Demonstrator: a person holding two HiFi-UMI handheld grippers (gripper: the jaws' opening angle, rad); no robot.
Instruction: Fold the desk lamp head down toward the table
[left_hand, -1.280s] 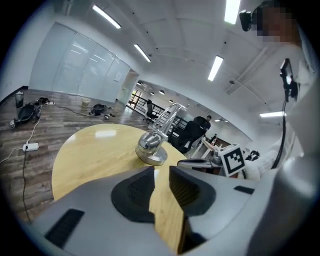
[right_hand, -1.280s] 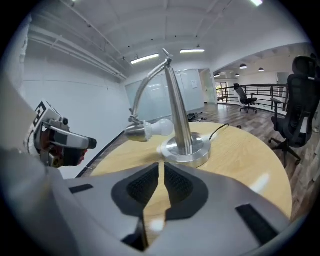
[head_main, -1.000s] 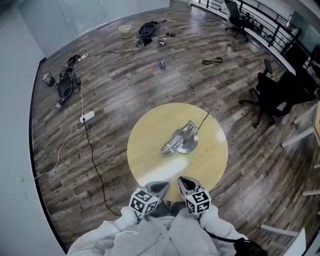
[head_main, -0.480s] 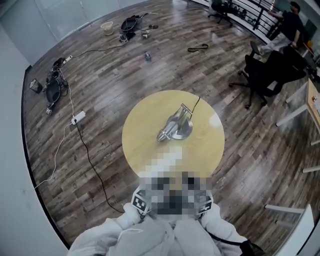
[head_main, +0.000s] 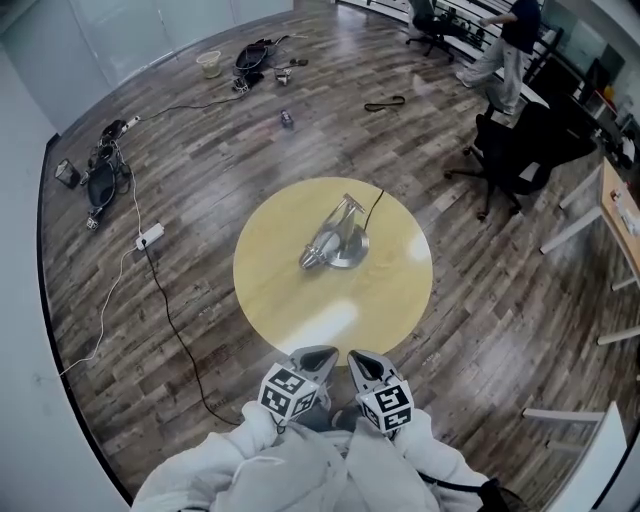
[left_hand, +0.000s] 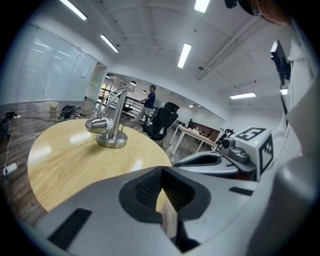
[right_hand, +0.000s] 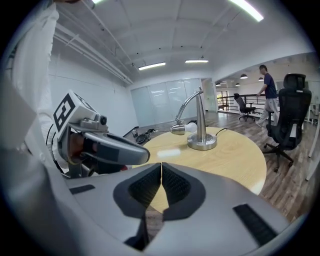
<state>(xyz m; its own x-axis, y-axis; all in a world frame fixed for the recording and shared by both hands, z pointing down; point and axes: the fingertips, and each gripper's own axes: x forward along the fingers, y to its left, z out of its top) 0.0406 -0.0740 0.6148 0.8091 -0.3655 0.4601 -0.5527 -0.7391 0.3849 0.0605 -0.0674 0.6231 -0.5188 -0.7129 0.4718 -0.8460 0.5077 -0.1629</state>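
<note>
While both tongs hang just short of the near rim of the table (head_main: 262, 318), neither one is on the lamp. Left gripper (left_hand: 162, 192): jaws pressed together, nothing between the pads. Right gripper (right_hand: 161, 182): same, pads flush, empty. They sit side by side, pointing across the table toward the lamp.

Task thing: the desk lamp (head_main: 338, 238) stands a little past the table's centre, well apart from both grippers. Its round metal base (head_main: 350, 254) is flat on the tabletop and the neck arches over. The lamp head (head_main: 312, 262) droops on the near-left side of the base, low over the wood. Can't tell whether it touches.

Progress, my read: the fold looks done or nearly done. At most a last push of the head toward the table is left. With both grippers closed and clear of the lamp, this looks like an end or idle moment.

In the way: nothing lies on the table between grippers and lamp. The black cord (head_main: 377, 203) runs off the table's far edge behind the base, so it's no obstacle.

Off the table:
- A power strip (head_main: 150, 236) lies on the floor to the table's left, with a long cable (head_main: 172, 315) trailing from it.
- A heap of gear (head_main: 103, 178) is further left.
- A black office chair (head_main: 520, 150) stands beyond the table's right side.
- A person (head_main: 505, 45) is on foot past the chair.
- A small bucket (head_main: 209, 62) is far beyond the table.
</note>
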